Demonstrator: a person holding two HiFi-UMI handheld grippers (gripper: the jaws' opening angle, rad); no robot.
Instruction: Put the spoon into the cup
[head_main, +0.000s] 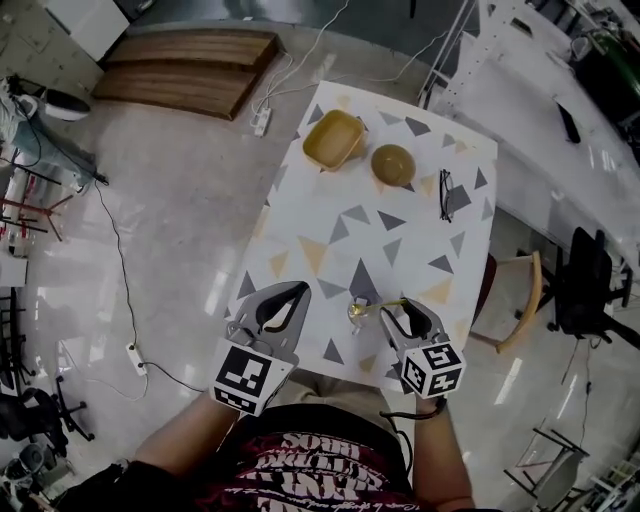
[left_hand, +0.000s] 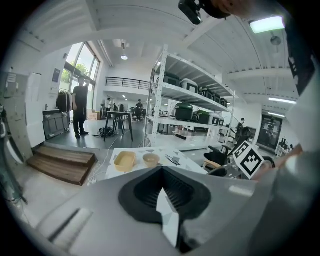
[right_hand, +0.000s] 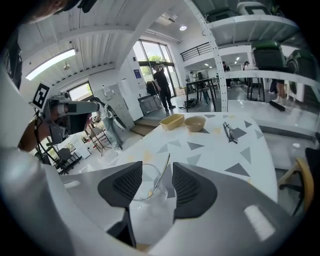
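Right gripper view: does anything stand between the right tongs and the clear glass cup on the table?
Nothing visible does. The clear glass cup stands directly between the two pads of the open right tongs, with no other thing in the gap. The slim metal spoon already leans inside the cup.

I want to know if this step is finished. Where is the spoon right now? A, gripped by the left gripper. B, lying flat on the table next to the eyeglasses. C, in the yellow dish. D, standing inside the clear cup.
D: the spoon leans inside the clear cup, which stands between the open jaws of the right gripper, and the pads do not press on it.
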